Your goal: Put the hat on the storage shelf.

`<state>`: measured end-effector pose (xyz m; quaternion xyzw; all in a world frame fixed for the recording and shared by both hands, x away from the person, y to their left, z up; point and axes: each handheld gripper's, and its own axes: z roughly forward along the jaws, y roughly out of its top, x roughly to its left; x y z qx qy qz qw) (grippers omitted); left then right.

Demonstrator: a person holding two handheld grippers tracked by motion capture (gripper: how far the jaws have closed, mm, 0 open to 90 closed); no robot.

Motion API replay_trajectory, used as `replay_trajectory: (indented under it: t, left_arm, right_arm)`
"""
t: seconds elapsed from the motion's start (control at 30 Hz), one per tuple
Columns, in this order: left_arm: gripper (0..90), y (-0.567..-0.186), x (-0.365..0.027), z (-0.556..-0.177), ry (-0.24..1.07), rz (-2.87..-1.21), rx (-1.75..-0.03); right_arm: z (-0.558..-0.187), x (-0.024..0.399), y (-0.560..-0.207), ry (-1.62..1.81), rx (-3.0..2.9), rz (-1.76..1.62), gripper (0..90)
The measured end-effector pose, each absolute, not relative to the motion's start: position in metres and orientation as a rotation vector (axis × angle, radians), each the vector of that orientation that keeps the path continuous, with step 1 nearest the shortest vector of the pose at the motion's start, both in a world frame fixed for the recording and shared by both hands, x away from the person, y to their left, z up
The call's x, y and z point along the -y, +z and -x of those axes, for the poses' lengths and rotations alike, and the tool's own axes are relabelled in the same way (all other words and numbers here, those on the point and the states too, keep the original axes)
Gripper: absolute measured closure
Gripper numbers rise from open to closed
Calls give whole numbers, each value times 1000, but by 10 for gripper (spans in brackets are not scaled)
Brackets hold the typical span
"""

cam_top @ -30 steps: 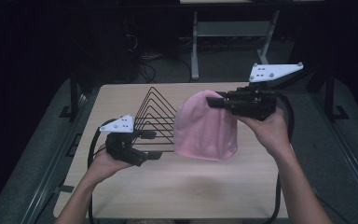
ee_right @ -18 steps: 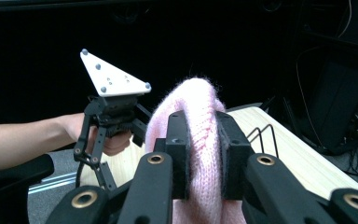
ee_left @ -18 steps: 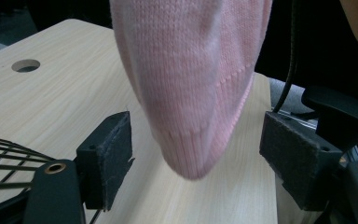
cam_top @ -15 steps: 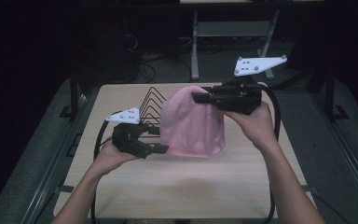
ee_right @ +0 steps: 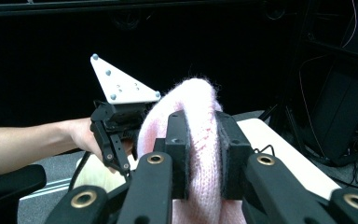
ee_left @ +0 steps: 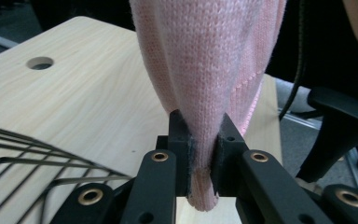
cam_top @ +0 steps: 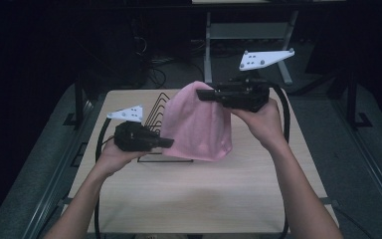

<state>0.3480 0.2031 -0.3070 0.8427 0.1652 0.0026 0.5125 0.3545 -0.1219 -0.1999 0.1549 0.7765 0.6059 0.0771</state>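
Pink knit hat [cam_top: 199,124] — pinched between both grippers' fingers [ee_left: 179,140], hanging.

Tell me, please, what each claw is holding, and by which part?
Both hold the pink knitted hat: the right claw pinches its rounded top, the left claw its lower edge at one side.

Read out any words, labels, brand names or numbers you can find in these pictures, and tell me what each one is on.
None: no readable text in any view.
Pink knit hat: plain knit, no tag or logo visible.
Grey three-cornered plate on the left tool: only dots, no lettering.
Wire rack and wooden table: no markings.
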Motion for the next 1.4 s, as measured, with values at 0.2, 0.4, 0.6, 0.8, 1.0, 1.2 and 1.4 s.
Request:
replay_trajectory:
  t: [0.2,0.4,0.6,0.8,1.0,1.2,1.4]
  left_arm:
    - [813,-298,-212,-358,50,-2037,-424]
    - [813,-292,-222,-367,73,-2009,-471]
    - [813,-286,-231,-380,112,-2014,-513]
    - [813,-287,-239,-391,150,-2016,-571]
    - [813,-291,-244,-401,160,-2017,-609]
    - [813,-297,-246,-408,157,-2031,-634]
    - [812,-299,-249,-411,164,-2034,-649]
  right_arm:
    - [-364,117,-195,1788,-2324,-468,770]
    - [-378,111,-189,1785,-2327,-474,769]
    - [-389,102,-184,1766,-2332,-478,769]
    - [-403,95,-185,1737,-2345,-493,769]
    - [-417,89,-190,1710,-2359,-503,769]
    - [-427,85,-196,1694,-2374,-520,767]
    - [-434,81,-200,1683,-2379,-528,767]
